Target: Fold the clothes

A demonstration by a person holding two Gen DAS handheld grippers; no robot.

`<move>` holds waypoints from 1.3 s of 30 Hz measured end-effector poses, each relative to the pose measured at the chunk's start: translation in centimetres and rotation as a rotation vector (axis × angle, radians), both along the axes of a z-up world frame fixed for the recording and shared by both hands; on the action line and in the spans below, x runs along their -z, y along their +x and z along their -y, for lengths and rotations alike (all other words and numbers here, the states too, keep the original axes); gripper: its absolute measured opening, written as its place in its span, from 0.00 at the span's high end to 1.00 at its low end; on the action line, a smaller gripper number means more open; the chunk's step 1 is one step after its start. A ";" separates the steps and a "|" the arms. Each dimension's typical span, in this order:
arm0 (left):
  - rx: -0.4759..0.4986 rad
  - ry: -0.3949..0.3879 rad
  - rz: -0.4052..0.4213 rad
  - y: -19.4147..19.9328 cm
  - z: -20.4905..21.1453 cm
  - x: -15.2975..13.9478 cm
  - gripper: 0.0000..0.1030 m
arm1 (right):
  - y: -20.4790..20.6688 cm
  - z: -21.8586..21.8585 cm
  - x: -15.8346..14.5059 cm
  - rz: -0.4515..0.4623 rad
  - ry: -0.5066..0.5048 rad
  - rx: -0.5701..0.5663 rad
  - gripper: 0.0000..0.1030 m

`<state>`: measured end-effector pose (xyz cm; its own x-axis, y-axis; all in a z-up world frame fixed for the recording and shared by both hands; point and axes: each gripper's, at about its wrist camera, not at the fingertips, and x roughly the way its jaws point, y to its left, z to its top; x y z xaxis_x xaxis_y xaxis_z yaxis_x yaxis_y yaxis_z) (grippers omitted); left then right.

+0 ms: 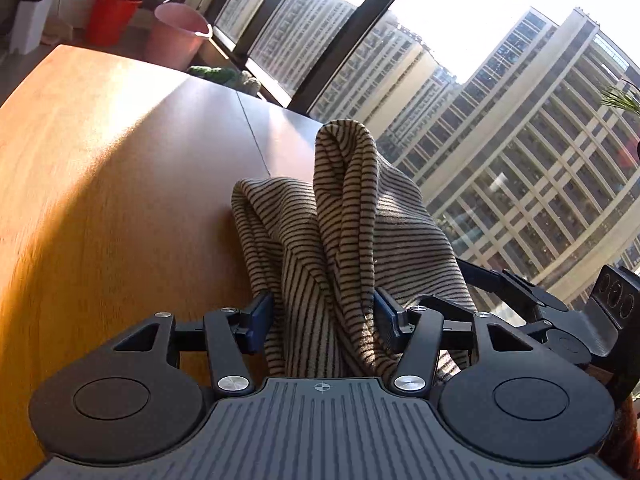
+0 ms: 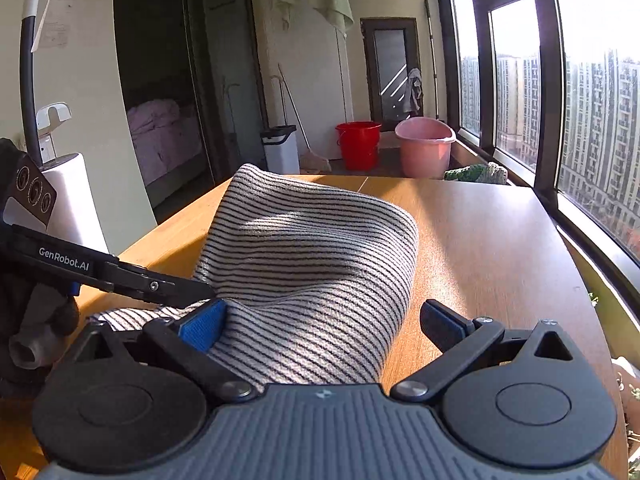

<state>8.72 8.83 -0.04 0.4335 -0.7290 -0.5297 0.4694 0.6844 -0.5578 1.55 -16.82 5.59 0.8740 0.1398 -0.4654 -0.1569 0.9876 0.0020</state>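
Left wrist view: the left gripper (image 1: 324, 322) fills the bottom of the frame, its blue pads (image 1: 262, 318) set a moderate way apart with bunched folds of the striped garment (image 1: 344, 240) between them. The cloth fills the gap, but whether the pads actually pinch it cannot be told; the contact lines are buried in folds. The garment rises in a tall ridge ahead of the fingers, and its lower part is hidden by the gripper body. Its far side drapes toward the wooden table (image 1: 100, 160). At the right edge the right gripper's linkage shows, partly behind the cloth.

Right wrist view: the right gripper (image 2: 320, 326) has its fingers spread wide. The left-hand pad (image 2: 204, 324) touches or overlaps the garment's (image 2: 312, 256) edge; the right-hand finger stands clear over bare table (image 2: 480, 240). The garment lies humped on the tabletop, near end cut off under the gripper body. The left gripper (image 2: 192, 292) enters from the left, tip at the cloth's edge; its fingertips are not resolvable here.

Background: red bucket (image 2: 358, 144), pink bucket (image 2: 425, 145), white bin (image 2: 280, 148). Window glare washes out the upper right.
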 end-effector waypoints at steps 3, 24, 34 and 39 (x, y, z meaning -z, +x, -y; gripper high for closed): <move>0.000 -0.012 -0.008 0.5 1.0 0.1 0.43 | 1.3 -0.7 -0.1 0.051 -0.151 0.033 0.00; 0.084 -0.034 0.301 1.7 3.5 -8.7 0.46 | 2.9 -0.7 0.1 -0.037 -0.051 0.066 0.00; 0.049 0.044 0.126 7.9 6.1 -1.0 0.60 | 2.1 -0.7 -0.2 0.045 0.000 0.028 0.00; 0.047 0.043 0.129 8.1 5.2 -0.7 0.60 | 0.2 -0.3 -1.4 0.141 0.074 -0.024 0.00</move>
<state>16.82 3.58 0.68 0.4663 -0.7277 -0.5030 0.5671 0.6823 -0.4614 1.73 -16.52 7.00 0.9258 0.1905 -0.3265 -0.1841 0.9816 0.0507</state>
